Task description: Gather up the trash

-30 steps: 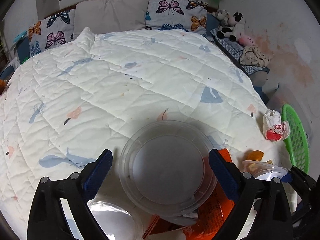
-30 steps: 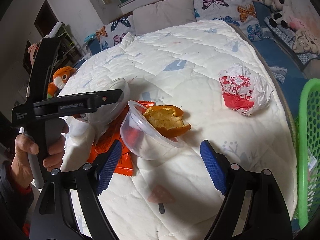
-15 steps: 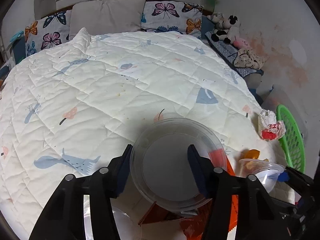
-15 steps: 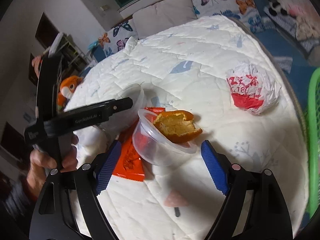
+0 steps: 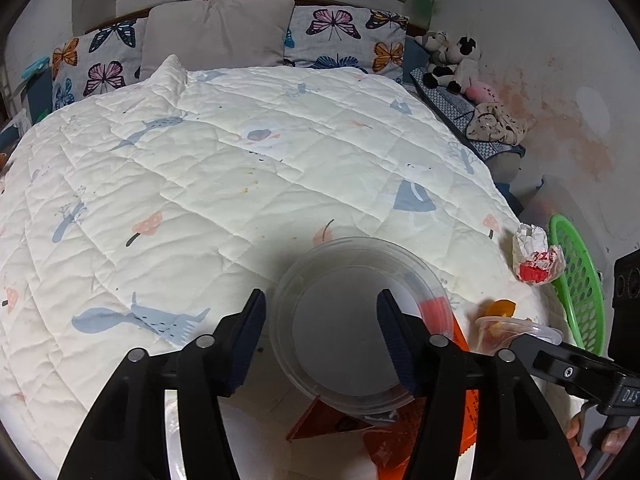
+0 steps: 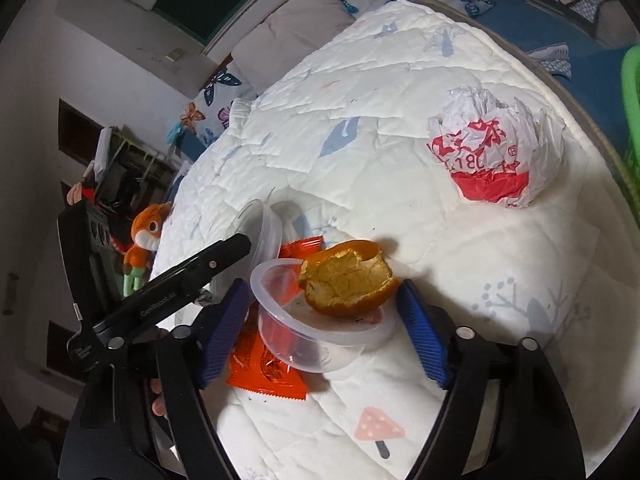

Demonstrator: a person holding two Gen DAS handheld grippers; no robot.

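Right tool is closing around the flimsy plastic cup, not pinching yet; grab its stiffer rim, gently.

The quilt is matt stitched cloth. The lid and cup are clear smooth plastic. The wrapper is glossy orange foil; the crumpled bag thin crinkled plastic. The peel looks rough.
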